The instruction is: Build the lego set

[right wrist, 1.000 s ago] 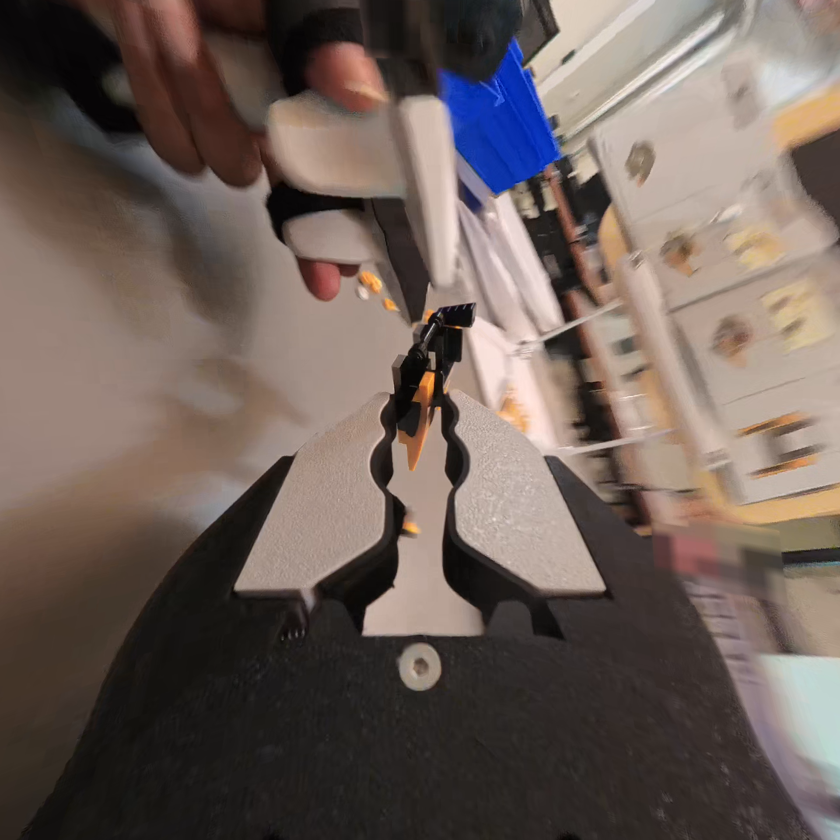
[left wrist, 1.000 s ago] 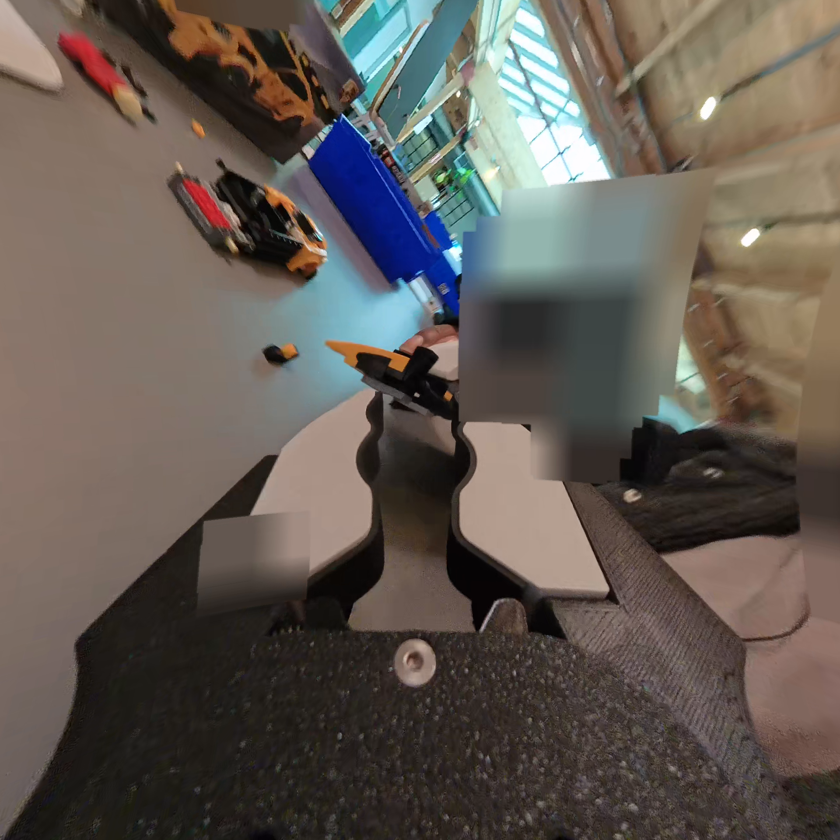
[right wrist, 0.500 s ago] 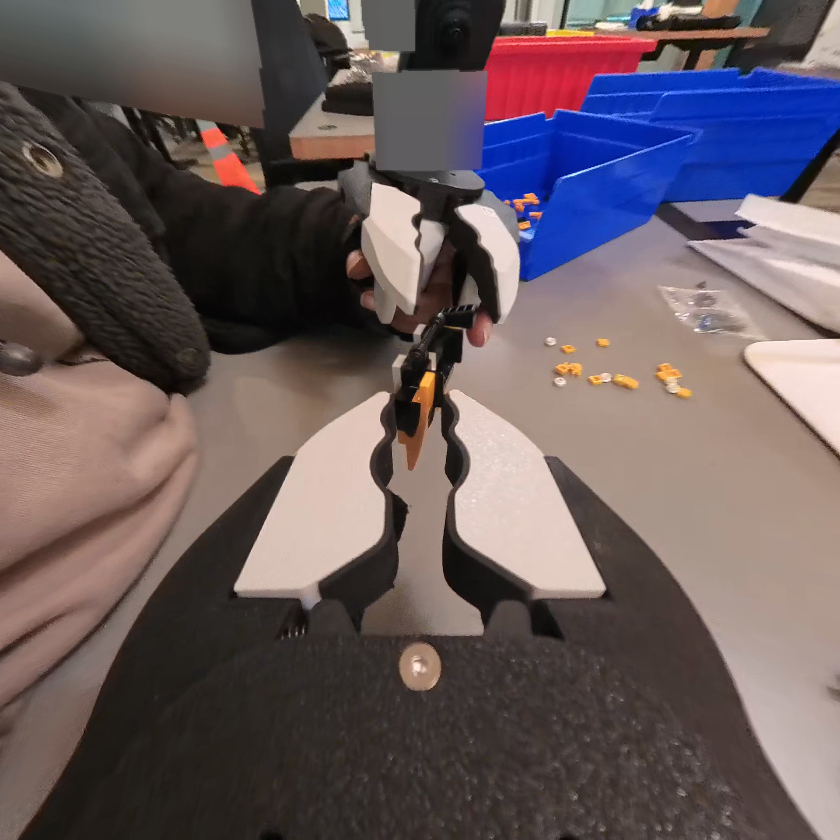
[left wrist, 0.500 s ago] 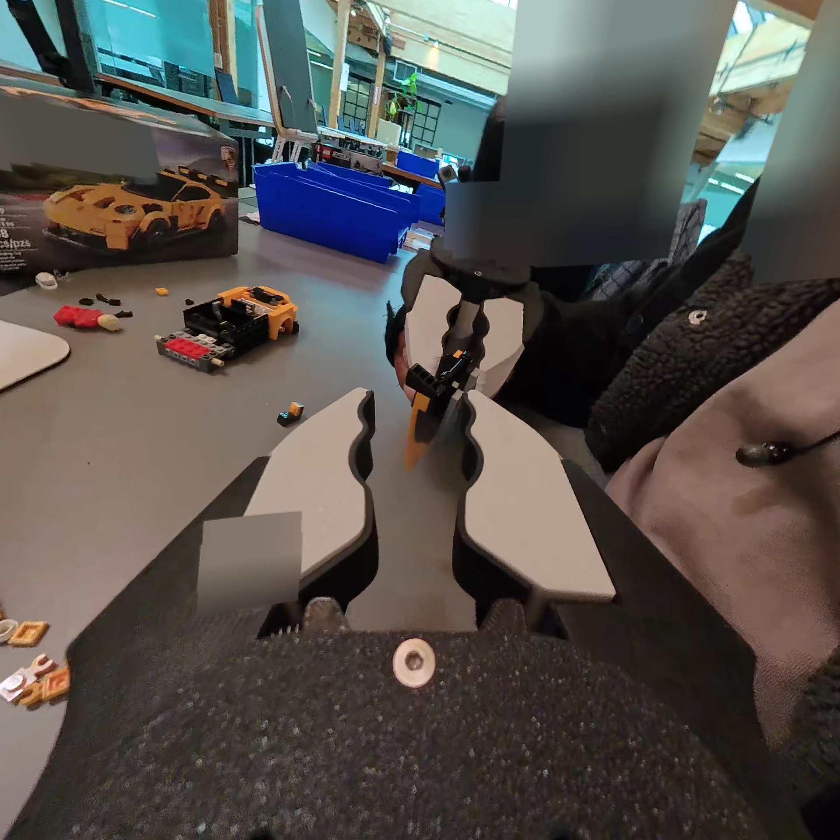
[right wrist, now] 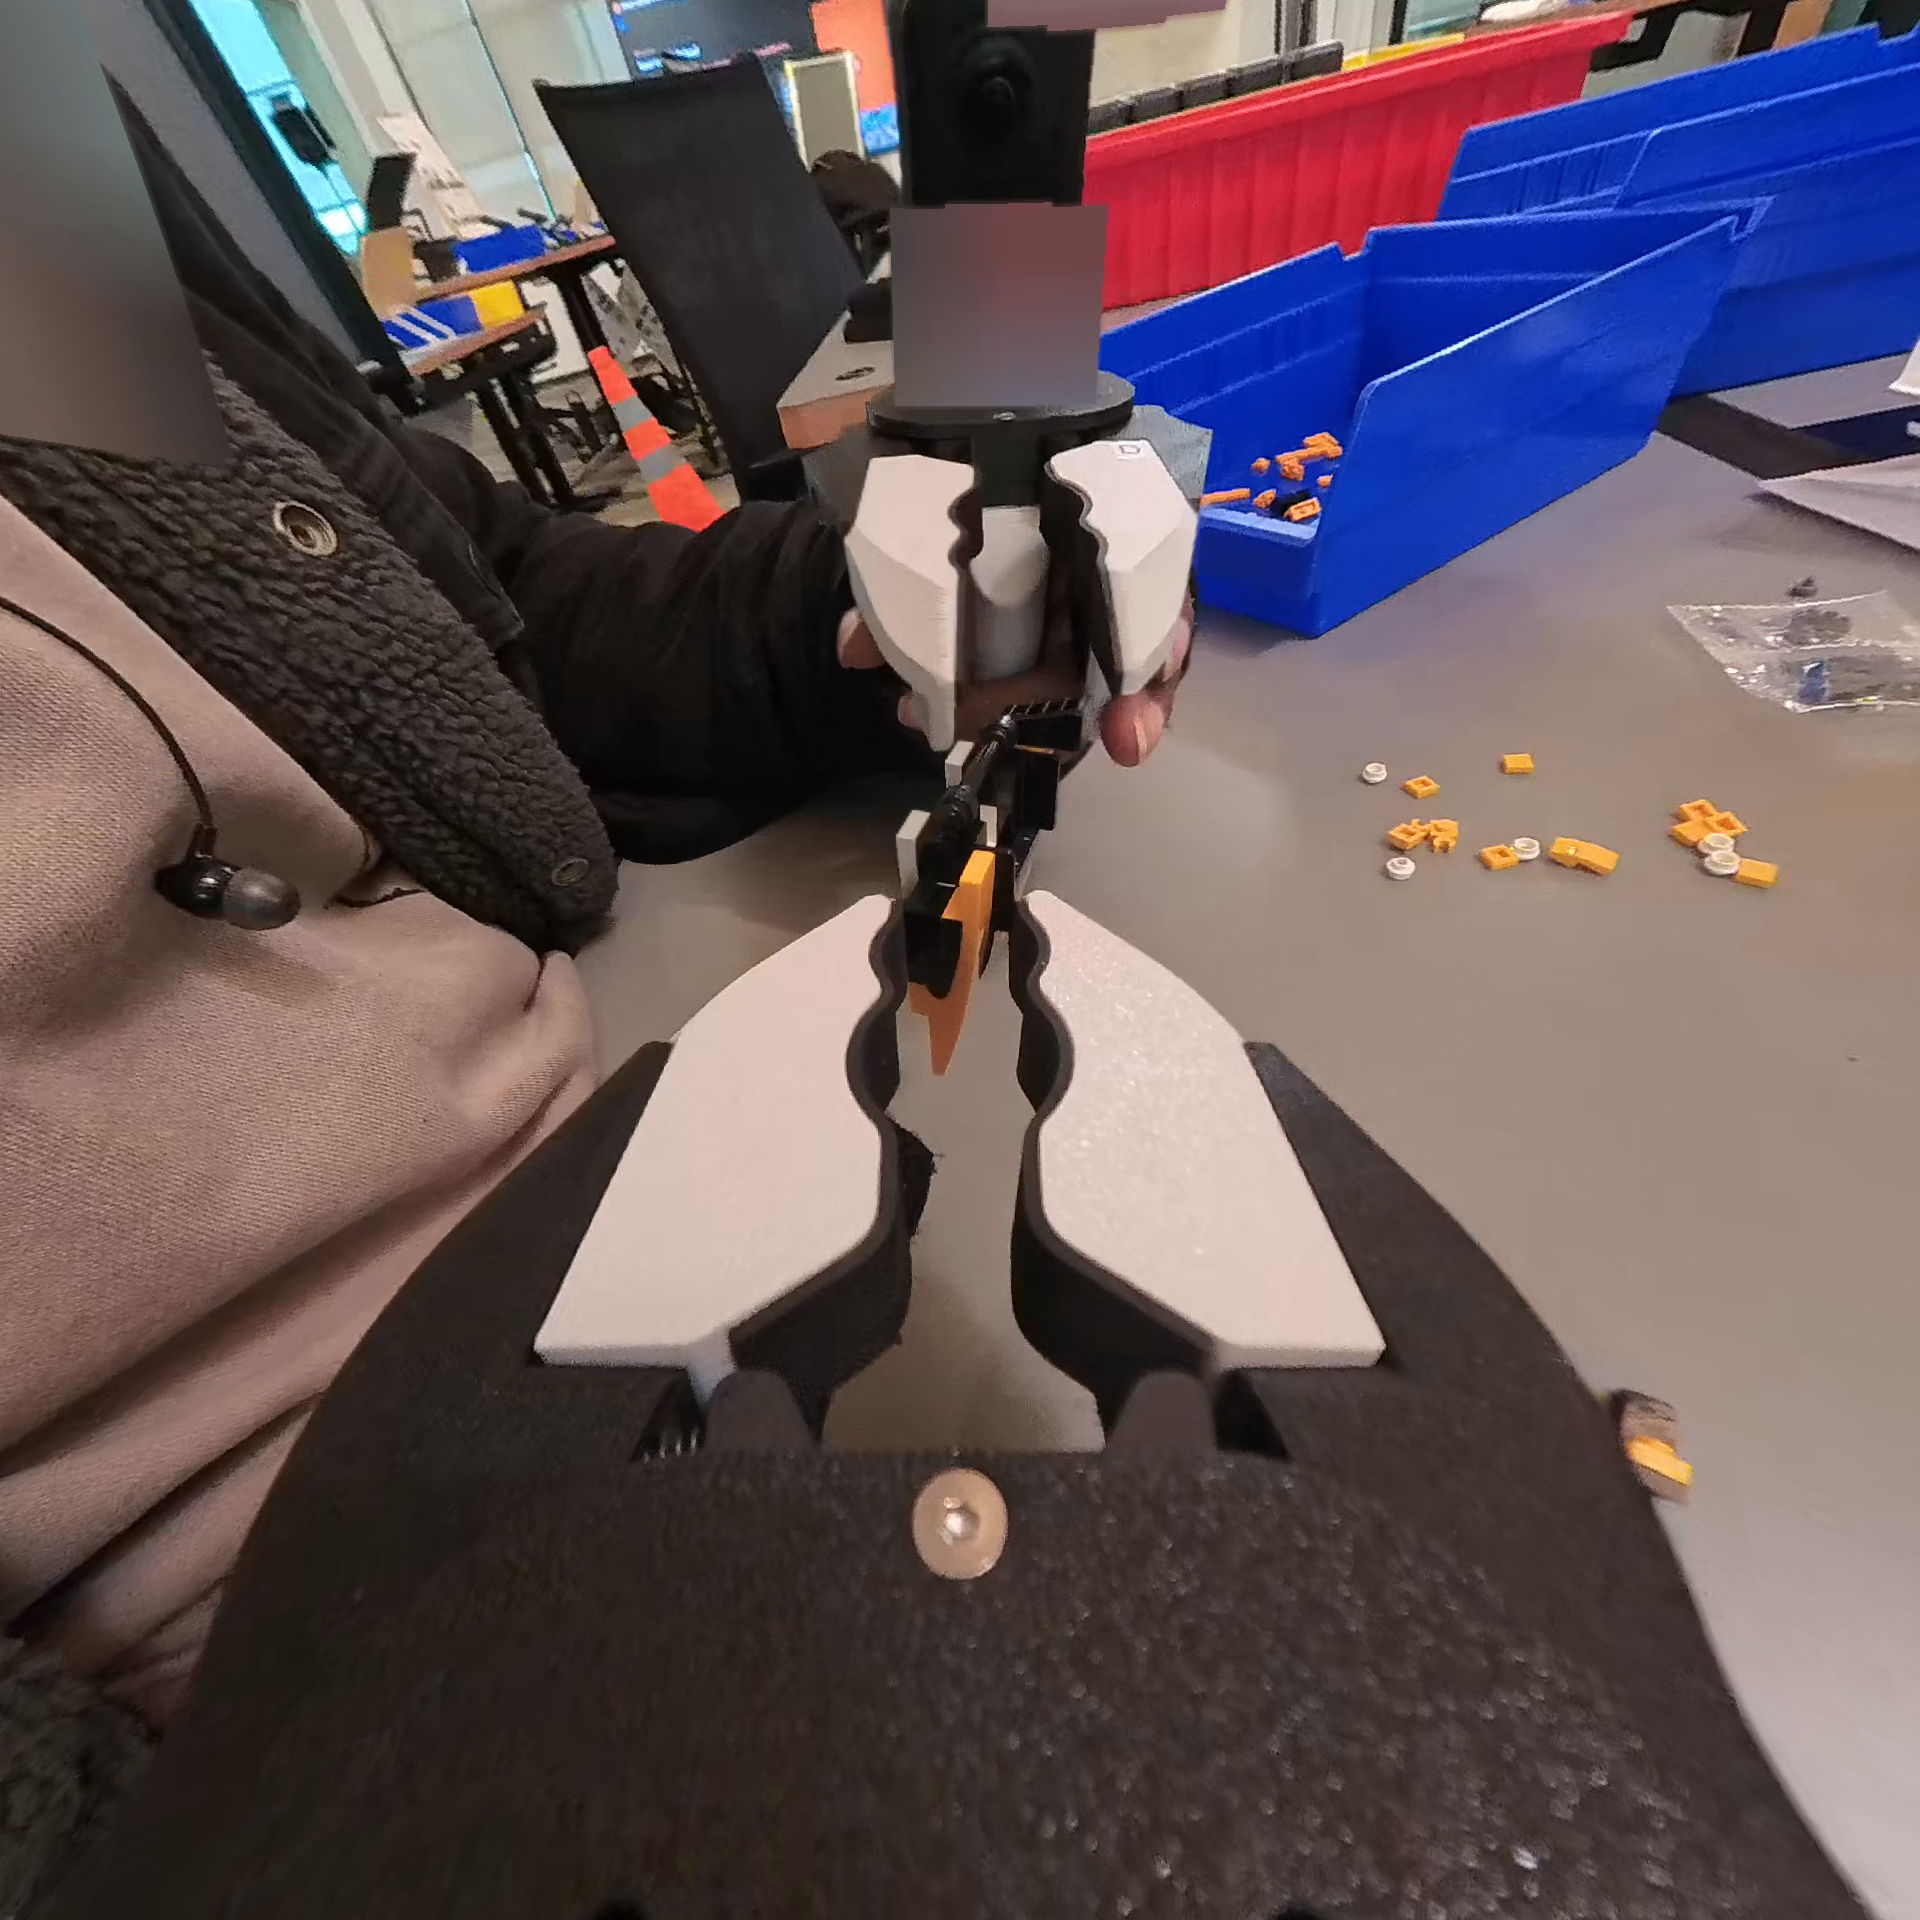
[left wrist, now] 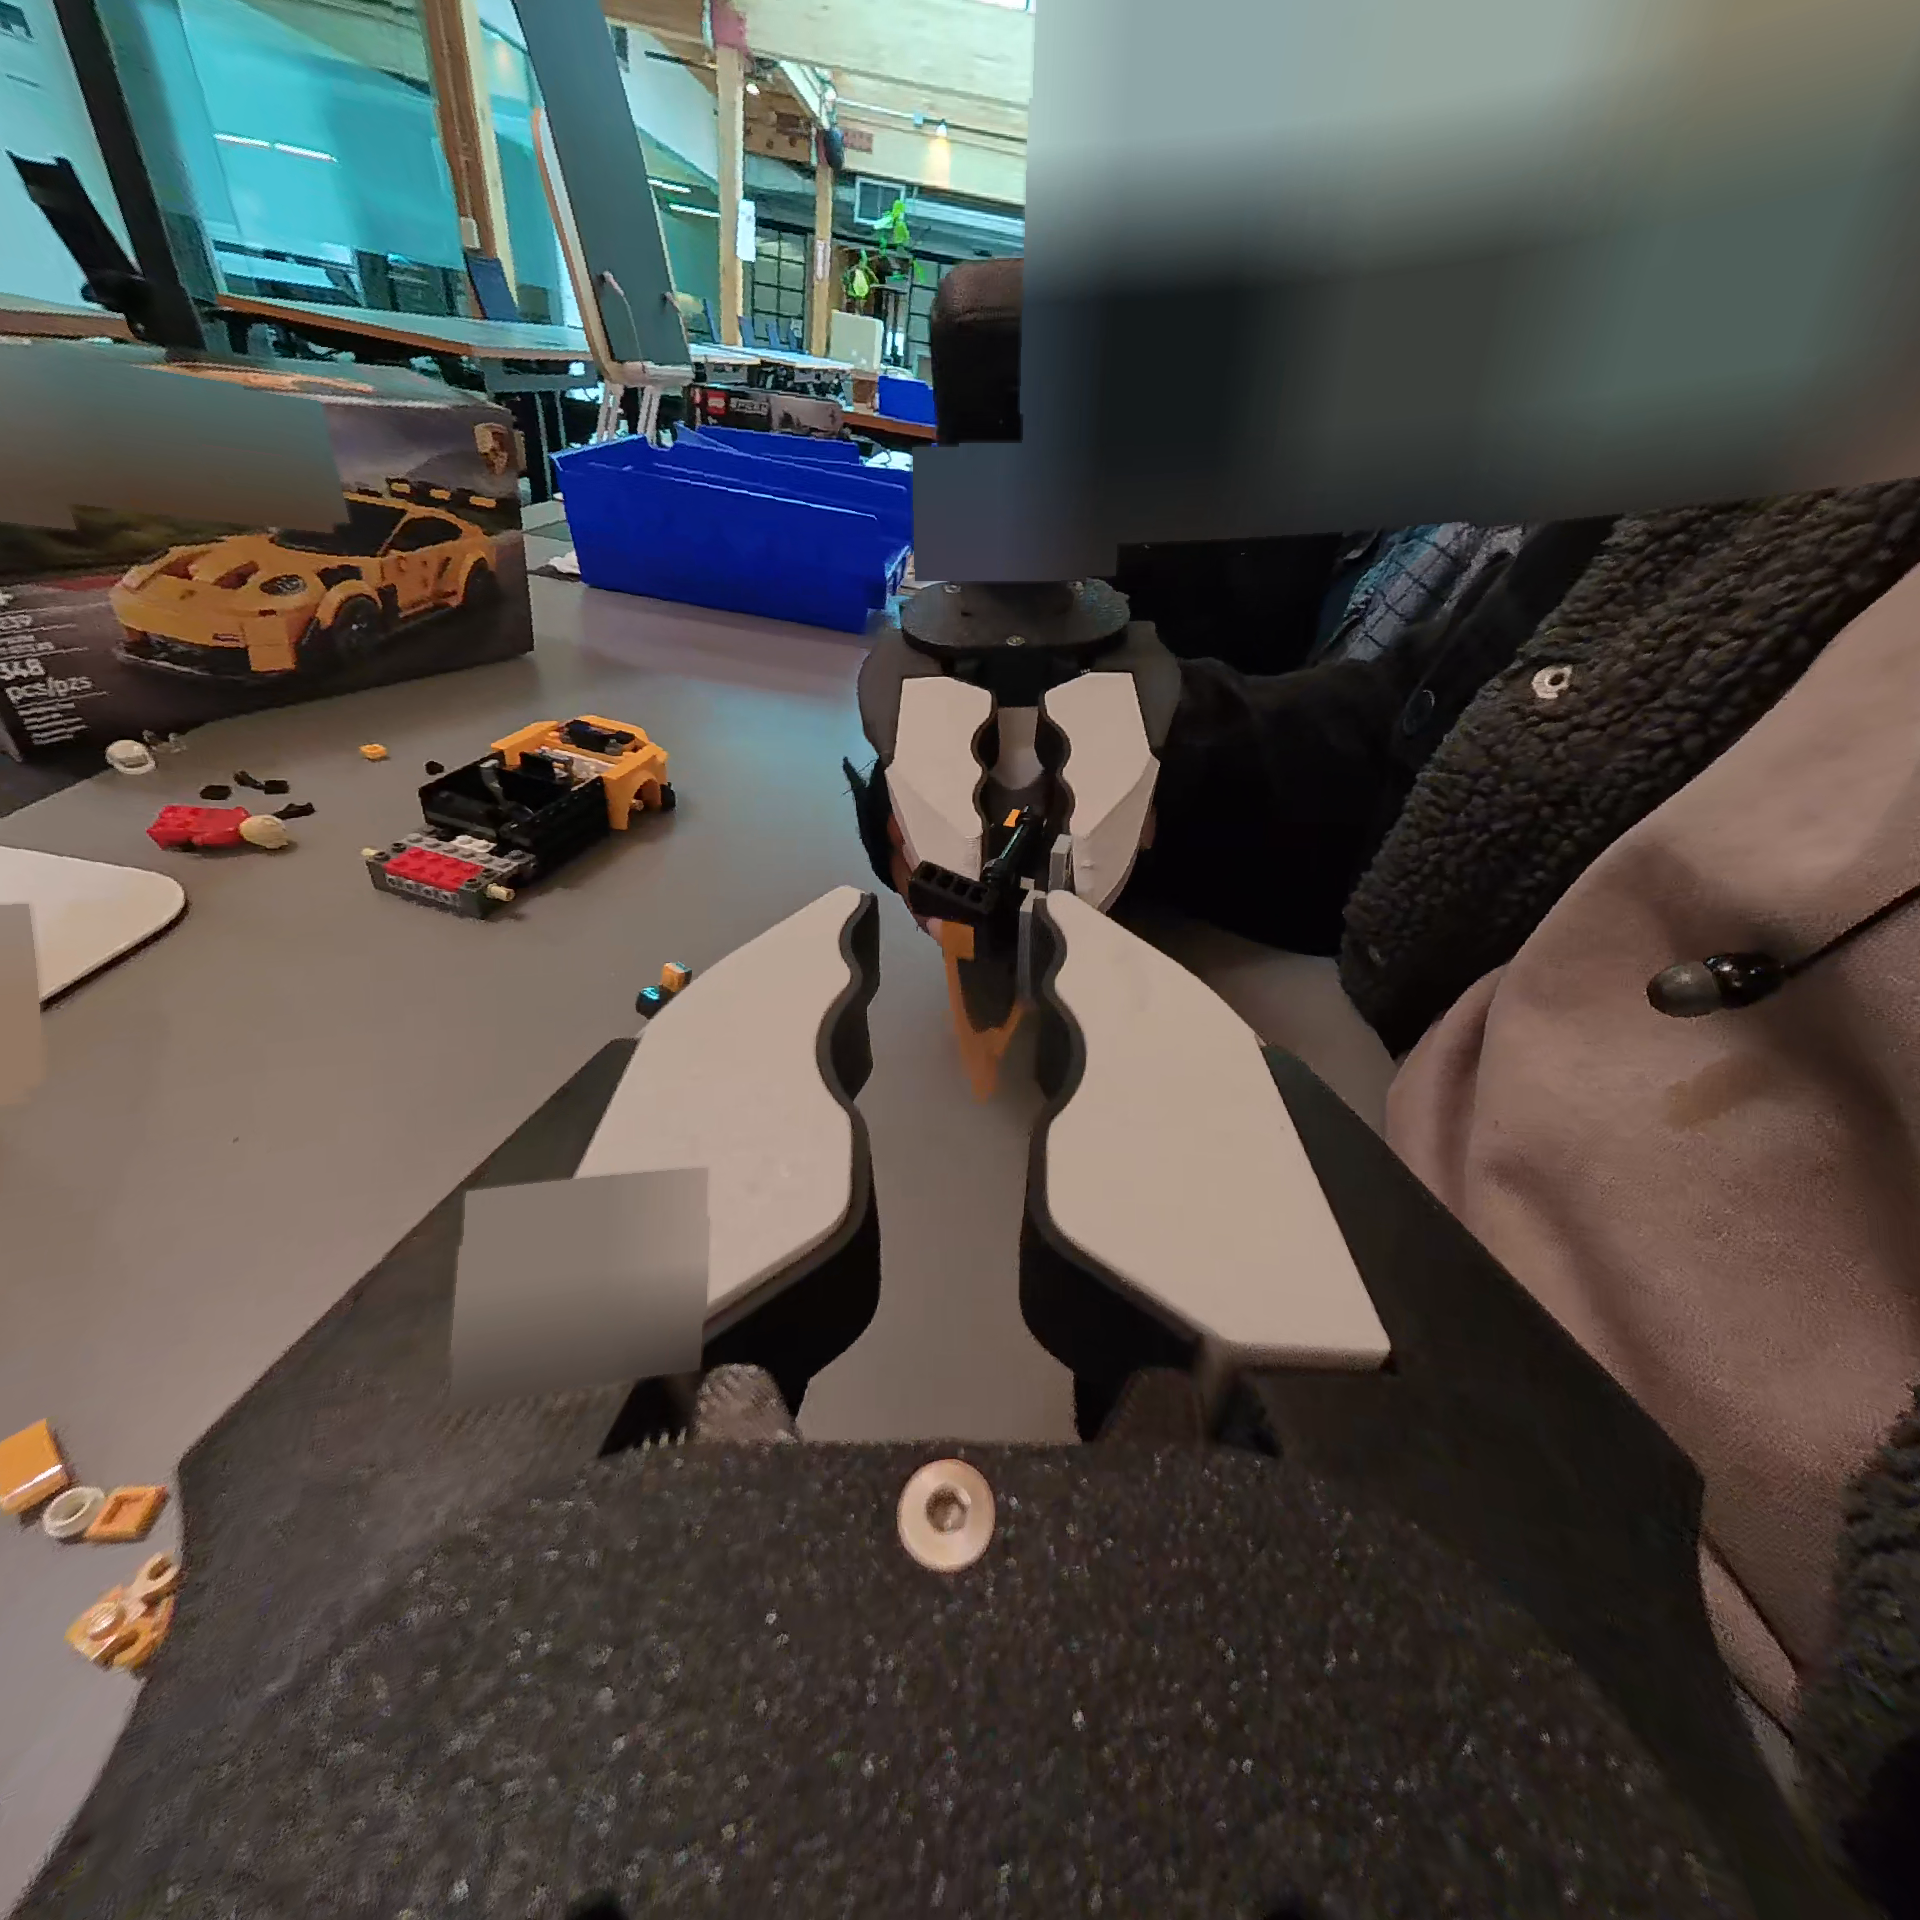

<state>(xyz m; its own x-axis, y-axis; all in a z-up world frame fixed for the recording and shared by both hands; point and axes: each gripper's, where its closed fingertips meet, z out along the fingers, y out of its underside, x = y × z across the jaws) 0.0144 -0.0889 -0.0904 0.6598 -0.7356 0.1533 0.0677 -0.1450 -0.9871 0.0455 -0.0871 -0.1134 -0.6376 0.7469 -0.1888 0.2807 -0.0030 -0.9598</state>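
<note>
A small black and orange lego sub-assembly (right wrist: 951, 935) with a hanging orange wedge is pinched between the fingertips of my right gripper (right wrist: 951, 925), which is shut on it above the grey table (right wrist: 1351, 1039). My left gripper (left wrist: 956, 914) faces it head-on and is open. The sub-assembly (left wrist: 982, 987) reaches into its jaws and lies against the right finger, with a gap to the left finger. The right gripper (left wrist: 1013, 862) shows beyond in the left wrist view. The left gripper (right wrist: 1023, 727) shows beyond in the right wrist view. The part-built black and orange car (left wrist: 530, 810) stands on the table at left.
The set's box (left wrist: 260, 582) and blue bins (left wrist: 727, 540) stand at the back left. A red brick (left wrist: 197, 826), a small loose piece (left wrist: 665, 982) and a white tray (left wrist: 83, 914) lie at left. Loose orange pieces (right wrist: 1558, 842), a plastic bag (right wrist: 1808, 644) and a blue bin (right wrist: 1455, 416) are at right. The person's jacket (right wrist: 260, 987) is close by. Some 5 cm of space lies between my two pairs of fingers.
Both views have swung from tilted to level. The two grippers have come closer, tip to tip, and the sub-assembly now sits further inside the left jaws, which have narrowed a little.
</note>
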